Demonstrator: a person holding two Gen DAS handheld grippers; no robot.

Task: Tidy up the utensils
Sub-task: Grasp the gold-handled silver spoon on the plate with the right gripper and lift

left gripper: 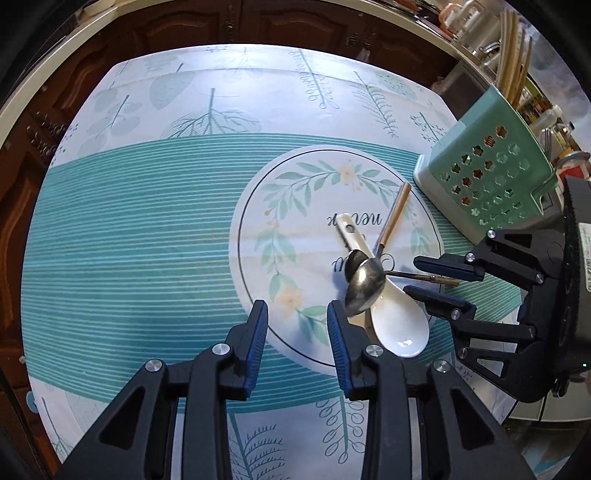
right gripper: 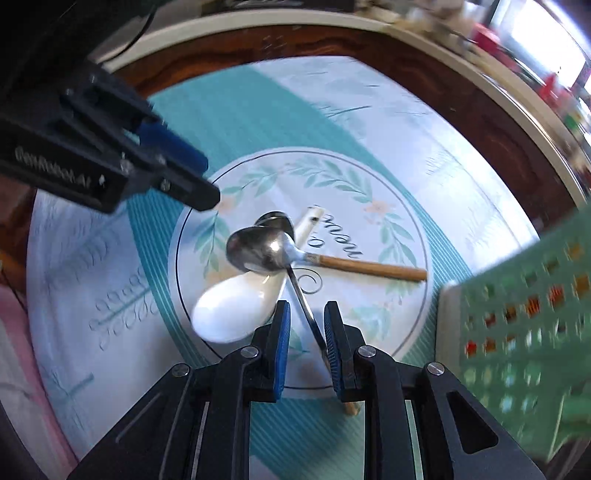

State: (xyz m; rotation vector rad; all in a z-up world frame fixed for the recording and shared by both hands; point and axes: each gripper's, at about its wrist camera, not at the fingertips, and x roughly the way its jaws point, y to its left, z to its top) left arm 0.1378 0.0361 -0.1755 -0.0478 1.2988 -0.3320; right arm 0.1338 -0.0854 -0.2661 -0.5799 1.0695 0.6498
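A pile of spoons lies on the round floral print of the tablecloth (left gripper: 147, 229): a white ceramic spoon (left gripper: 397, 325) (right gripper: 240, 306), a metal spoon with a wooden handle (left gripper: 393, 218) (right gripper: 373, 267), and a second metal spoon (left gripper: 364, 286) (right gripper: 258, 249) on top. My right gripper (right gripper: 306, 332) (left gripper: 424, 275) is open, its jaws either side of that spoon's thin handle (right gripper: 308, 314). My left gripper (left gripper: 297, 332) (right gripper: 207, 184) is open and empty, just left of the pile. A green perforated utensil holder (left gripper: 487, 173) (right gripper: 524, 332) stands at the right.
Wooden chopsticks (left gripper: 513, 62) stick up from the holder. Dark wooden cabinets (left gripper: 258, 26) lie beyond the table's far edge. Cluttered shelves with bottles (left gripper: 550, 118) stand at the far right. Pink cloth (right gripper: 22, 332) shows at the left in the right wrist view.
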